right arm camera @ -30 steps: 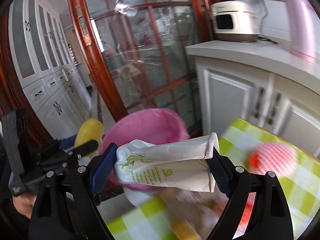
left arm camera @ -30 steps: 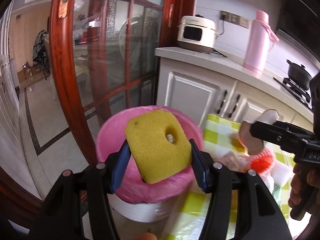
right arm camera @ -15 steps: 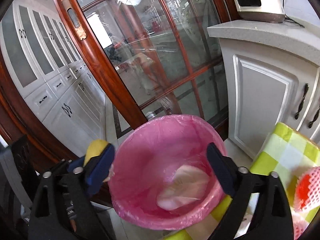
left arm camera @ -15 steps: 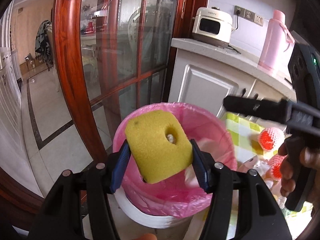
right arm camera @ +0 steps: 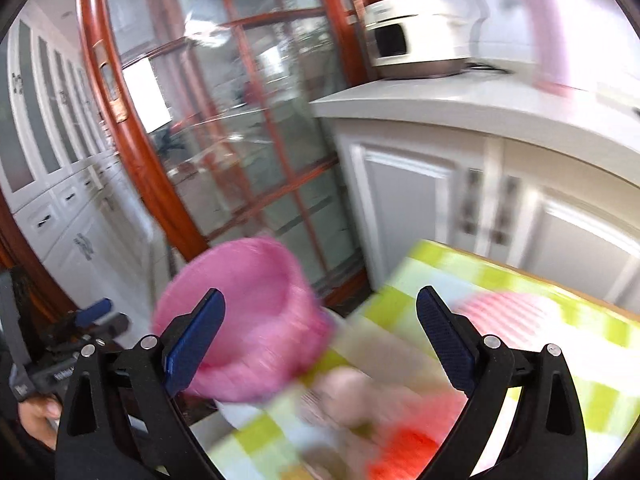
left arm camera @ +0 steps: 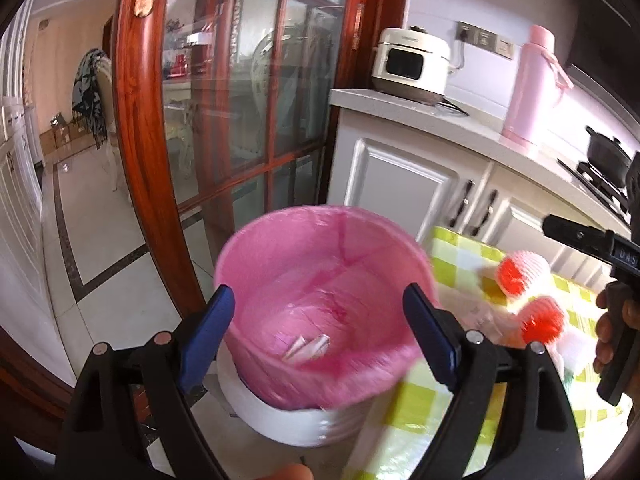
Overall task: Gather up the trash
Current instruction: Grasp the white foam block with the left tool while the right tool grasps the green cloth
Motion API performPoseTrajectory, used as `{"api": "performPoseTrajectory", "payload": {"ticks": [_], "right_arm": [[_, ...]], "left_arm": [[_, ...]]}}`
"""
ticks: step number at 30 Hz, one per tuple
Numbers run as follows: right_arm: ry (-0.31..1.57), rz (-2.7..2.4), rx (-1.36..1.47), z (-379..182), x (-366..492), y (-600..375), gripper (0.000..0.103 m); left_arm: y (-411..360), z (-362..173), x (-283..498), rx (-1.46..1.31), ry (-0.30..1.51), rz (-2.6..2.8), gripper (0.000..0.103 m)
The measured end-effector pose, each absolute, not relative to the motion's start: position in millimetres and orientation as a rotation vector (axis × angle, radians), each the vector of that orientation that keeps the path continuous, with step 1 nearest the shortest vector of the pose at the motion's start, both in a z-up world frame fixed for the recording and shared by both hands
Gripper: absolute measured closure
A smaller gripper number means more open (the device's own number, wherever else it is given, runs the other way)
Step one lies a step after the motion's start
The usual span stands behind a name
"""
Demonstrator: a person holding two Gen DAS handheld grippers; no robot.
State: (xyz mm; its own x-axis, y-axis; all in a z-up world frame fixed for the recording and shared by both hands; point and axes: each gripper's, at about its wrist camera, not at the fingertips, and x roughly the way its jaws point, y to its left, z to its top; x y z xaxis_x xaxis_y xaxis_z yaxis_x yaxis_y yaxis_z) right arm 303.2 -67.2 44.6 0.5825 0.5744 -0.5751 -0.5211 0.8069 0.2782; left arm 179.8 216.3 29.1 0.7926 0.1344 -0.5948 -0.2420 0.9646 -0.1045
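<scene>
Home kitchen, rice cooker, stove pot

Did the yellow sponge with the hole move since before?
Yes. It is gone from between the left gripper's opening jaws, which hang over the pink-lined bin beside the fixed red door frame.

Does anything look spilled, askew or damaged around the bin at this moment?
Nothing stands out. The pink-lined bin stands upright beside the checked tablecloth, with paper scraps inside the liner and no spill visible outside it.
</scene>
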Motion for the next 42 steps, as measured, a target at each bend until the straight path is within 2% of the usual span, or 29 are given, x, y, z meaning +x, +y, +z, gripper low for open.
{"api": "performPoseTrajectory", "payload": {"ticks": [10, 19, 27, 42], "right_arm": [[0.675, 0.414, 0.03, 7, 215, -196, 0.01], [0.67, 0.295, 0.024, -19, 159, -257, 0.009], [0.722, 0.252, 0.03, -45, 146, -280, 0.008], [0.756, 0.27, 0.018, -58, 147, -277, 0.008]], "left_arm": [[99, 11, 148, -0.1, 0.649, 0.019, 0.016], [6, -29, 131, -0.076, 0.756, -0.168, 0.012], [-32, -53, 129, -0.054, 0.83, -0.218, 0.005], [-54, -77, 142, -0.017, 0.937, -0.205, 0.005]]}}
